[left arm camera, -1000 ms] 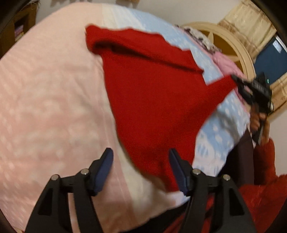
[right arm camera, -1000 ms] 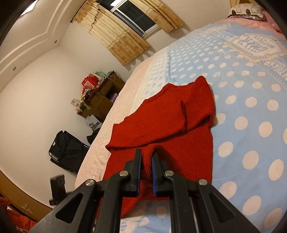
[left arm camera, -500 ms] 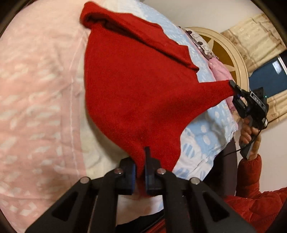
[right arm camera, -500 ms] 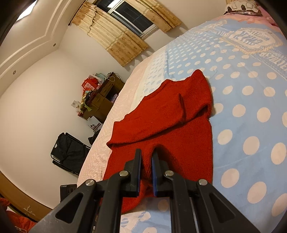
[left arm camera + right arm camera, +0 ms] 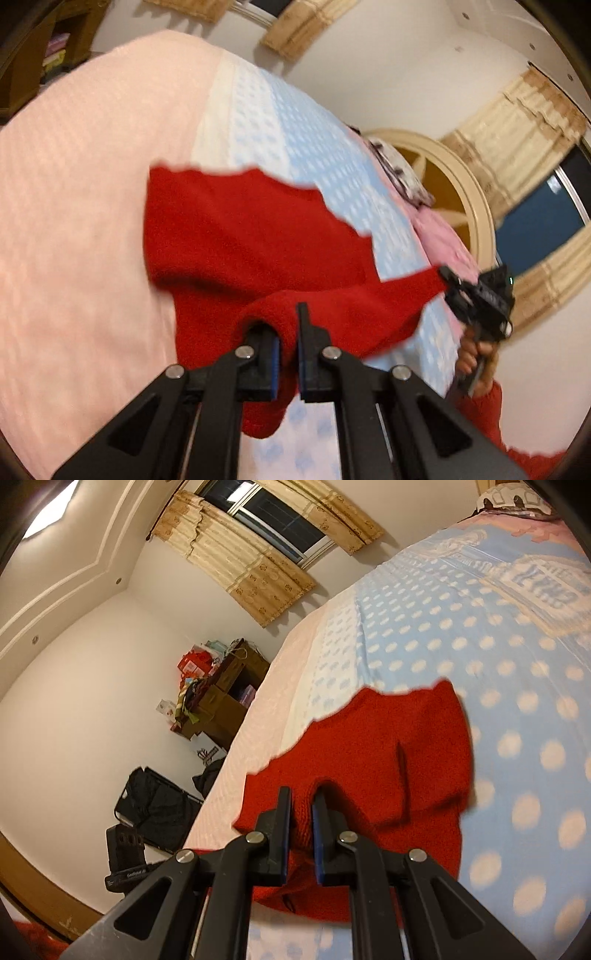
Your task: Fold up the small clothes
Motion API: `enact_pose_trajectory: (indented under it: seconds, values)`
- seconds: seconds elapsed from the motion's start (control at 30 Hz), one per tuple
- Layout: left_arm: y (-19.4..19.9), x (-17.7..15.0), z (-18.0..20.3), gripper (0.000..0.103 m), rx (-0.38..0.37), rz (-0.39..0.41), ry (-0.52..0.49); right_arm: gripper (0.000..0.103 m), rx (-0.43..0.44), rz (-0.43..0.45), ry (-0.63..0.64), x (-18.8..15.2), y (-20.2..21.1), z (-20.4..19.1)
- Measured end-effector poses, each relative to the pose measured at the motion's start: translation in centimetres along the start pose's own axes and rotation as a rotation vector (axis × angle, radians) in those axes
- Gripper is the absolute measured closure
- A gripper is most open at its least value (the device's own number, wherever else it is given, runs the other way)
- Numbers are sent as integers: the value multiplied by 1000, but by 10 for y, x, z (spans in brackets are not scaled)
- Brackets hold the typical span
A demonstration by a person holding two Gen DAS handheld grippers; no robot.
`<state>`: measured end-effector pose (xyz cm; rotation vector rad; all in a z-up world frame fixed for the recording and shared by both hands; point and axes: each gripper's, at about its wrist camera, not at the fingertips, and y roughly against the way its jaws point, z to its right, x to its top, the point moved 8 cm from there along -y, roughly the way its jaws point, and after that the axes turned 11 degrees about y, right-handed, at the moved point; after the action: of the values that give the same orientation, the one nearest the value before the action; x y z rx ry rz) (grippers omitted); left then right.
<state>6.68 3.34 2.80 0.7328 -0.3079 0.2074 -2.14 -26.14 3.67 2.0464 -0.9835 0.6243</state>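
Home bedrm: bed [image 5: 480,635] w/ headboard [image 5: 476,206], curtains [image 5: 251,572].

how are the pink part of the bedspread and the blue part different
The pink part looks plain, with only a faint woven texture; the blue part carries pale polka dots. The blue part also bears a large printed emblem near the pillow end; the pink part shows none. The red sweater lies across both.

Red knit sweater [image 5: 240,236] on bed, near edge lifted.
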Motion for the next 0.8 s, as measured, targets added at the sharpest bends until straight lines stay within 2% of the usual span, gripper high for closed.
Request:
enact_pose_trajectory:
  seconds: [0.07,0.2,0.33,0.47,0.53,0.6,0.63,0.67,0.7,0.73,0.77,0.8]
  values:
    - [-17,28,-6,96,16,4,47,94,-18,2,-29,19,-17,17]
    - [-71,85,-28,96,96,19,102,94,-94,-5,-80,50,-64,65]
    - [-112,114,-53,96,142,2,147,94,-131,-10,-130,61,-109,110]
    - [-142,130,-70,94,86,-82,262,93,-134,-12,-200,61,-137,140]
    - [-144,139,-74,94,26,-107,315,93,-91,6,-252,61,-141,147]
    - [-140,149,-78,90,4,-104,359,90,-46,28,-289,64,-140,150]
    - [-137,153,-81,88,-4,-98,390,86,-21,45,-318,67,-138,152]
    - [-132,161,-88,80,-28,-76,445,81,3,68,-352,71,-135,154]
    - [-126,167,-94,69,-45,-46,486,65,26,101,-392,77,-131,157]
    - [-122,171,-98,62,-48,-23,515,46,36,127,-416,81,-126,159]
    - [-116,173,-105,48,-37,-4,550,40,36,165,-431,86,-119,161]
    - [-110,174,-109,41,-30,9,566,38,12,172,-419,89,-114,161]
